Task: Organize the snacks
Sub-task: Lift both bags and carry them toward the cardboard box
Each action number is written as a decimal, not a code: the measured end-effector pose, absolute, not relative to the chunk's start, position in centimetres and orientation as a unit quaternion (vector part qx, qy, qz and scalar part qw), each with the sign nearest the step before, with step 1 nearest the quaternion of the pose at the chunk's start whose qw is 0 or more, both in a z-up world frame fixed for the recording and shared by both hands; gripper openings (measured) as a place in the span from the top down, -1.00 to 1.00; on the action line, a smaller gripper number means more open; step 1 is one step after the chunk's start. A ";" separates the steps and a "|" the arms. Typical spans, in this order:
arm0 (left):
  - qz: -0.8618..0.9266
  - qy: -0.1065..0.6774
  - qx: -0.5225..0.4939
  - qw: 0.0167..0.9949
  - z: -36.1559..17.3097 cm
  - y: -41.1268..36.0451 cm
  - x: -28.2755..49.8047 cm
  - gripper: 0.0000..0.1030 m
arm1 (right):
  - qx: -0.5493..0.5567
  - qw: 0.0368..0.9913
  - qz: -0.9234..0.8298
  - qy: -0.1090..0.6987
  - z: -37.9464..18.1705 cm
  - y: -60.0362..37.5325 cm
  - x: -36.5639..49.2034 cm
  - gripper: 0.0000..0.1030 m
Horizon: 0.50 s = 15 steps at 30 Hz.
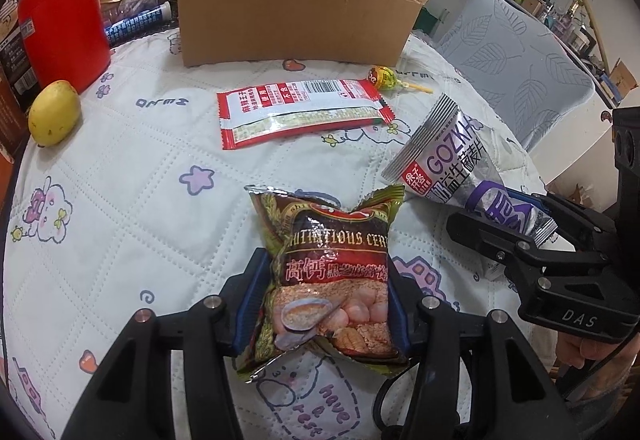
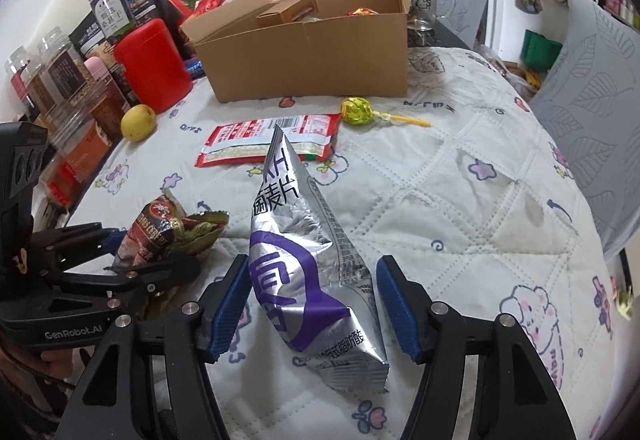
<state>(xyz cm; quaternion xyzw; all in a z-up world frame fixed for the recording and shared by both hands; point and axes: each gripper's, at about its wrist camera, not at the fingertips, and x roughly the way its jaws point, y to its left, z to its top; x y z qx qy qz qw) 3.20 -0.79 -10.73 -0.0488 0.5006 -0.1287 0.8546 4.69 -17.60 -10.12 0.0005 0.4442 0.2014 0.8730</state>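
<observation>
Snacks lie scattered on a quilted surface (image 2: 480, 200) in front of an open cardboard box (image 2: 304, 52), and I hold one hand-held gripper in each hand. My left hand-held gripper (image 1: 320, 304) is clamped on a brown cereal packet (image 1: 328, 272), pads pressing both its sides, the packet's long axis running away from me toward the box. My right hand-held gripper (image 2: 312, 304) stands with its jaws apart around a silver and purple oat packet (image 2: 308, 260); its left pad is at the foil, its right pad is clear of it, so I judge this packet not gripped. That packet points forward toward the box too. The box sits straight ahead, beyond a flat red packet (image 2: 268, 140) and a lollipop (image 2: 356, 110).
</observation>
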 end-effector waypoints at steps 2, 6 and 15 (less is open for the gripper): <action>-0.128 0.499 -0.048 0.856 -10.8 -0.8 3.2 -0.01 | -0.002 0.876 0.195 0.441 -10.1 -17.6 4.6 0.06; -0.126 0.492 -0.048 0.860 -10.8 -0.8 3.0 -0.01 | 0.011 0.880 0.189 0.437 -10.0 -18.1 4.2 0.09; -0.120 0.484 -0.050 0.865 -10.4 -0.8 2.5 0.02 | 0.029 0.890 0.175 0.419 -9.3 -19.1 2.3 0.12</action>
